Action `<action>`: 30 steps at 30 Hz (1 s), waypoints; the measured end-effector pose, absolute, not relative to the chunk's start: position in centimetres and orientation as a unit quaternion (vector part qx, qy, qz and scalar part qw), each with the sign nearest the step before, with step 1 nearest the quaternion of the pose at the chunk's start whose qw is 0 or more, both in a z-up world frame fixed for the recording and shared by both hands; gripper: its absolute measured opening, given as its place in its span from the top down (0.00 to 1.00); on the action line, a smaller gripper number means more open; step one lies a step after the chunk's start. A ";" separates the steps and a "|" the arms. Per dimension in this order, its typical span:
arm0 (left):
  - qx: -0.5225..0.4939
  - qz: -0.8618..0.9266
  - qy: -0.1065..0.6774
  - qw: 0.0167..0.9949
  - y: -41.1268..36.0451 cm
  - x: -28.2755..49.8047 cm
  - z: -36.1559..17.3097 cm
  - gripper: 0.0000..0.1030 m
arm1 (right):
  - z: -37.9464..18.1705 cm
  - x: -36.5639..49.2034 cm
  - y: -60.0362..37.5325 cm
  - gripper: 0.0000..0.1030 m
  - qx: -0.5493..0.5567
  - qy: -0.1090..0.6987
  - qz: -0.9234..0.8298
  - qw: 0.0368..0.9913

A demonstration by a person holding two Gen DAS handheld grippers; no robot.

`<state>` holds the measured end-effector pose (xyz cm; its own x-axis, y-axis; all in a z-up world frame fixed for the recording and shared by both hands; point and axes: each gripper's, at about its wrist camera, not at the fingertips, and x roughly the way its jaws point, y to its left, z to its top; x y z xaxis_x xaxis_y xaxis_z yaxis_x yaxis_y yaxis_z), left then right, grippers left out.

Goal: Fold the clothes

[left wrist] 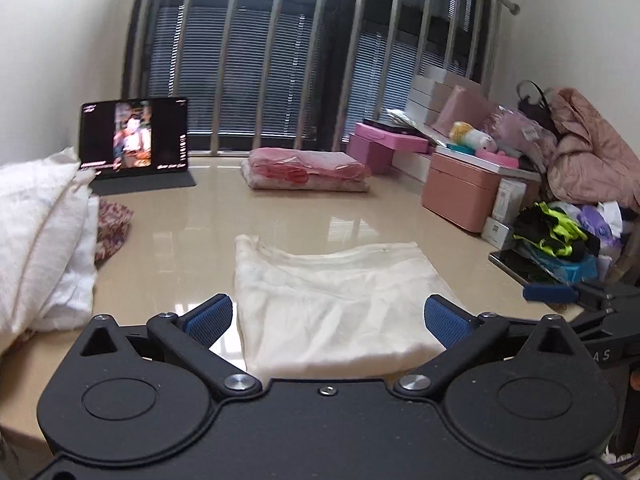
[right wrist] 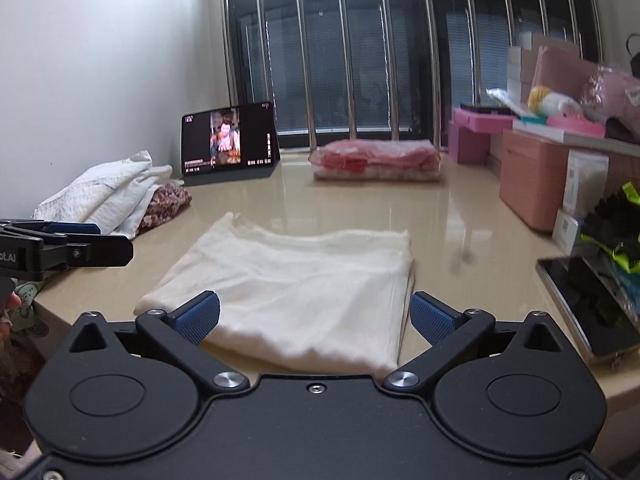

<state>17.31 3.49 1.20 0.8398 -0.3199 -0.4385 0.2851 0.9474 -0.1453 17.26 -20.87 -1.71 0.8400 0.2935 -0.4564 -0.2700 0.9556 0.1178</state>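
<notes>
While both grippers [left wrist: 328, 318] [right wrist: 314, 316] gape, folded cream cloth [right wrist: 304, 280] flat on table [right wrist: 460, 220]

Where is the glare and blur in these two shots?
Left wrist view: window glare streaks the glossy table; bars bow from fisheye; the tablet screen is smeared. Right wrist view: same sheen, pink folded stack soft, cream cloth fairly sharp.

A lit tablet [left wrist: 134, 139] stands before window bars [left wrist: 276, 56]; pink boxes [left wrist: 464, 190] and a phone [right wrist: 592, 308] sit right
</notes>
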 end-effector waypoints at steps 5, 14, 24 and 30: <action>-0.064 -0.144 0.268 0.950 4.7 16.6 -0.1 0.00 | -2.4 17.1 -21.3 0.01 0.045 0.277 0.138 0.950; -0.079 -0.132 0.298 0.942 5.0 16.5 -1.5 0.00 | -3.7 17.5 -22.2 0.01 0.079 0.315 0.112 0.939; -0.087 -0.127 0.310 0.938 5.2 17.5 -1.7 0.00 | -4.0 17.8 -22.5 0.01 0.083 0.331 0.097 0.935; -0.085 -0.125 0.318 0.936 5.1 18.0 -1.9 0.00 | -4.3 18.4 -22.7 0.01 0.084 0.343 0.092 0.931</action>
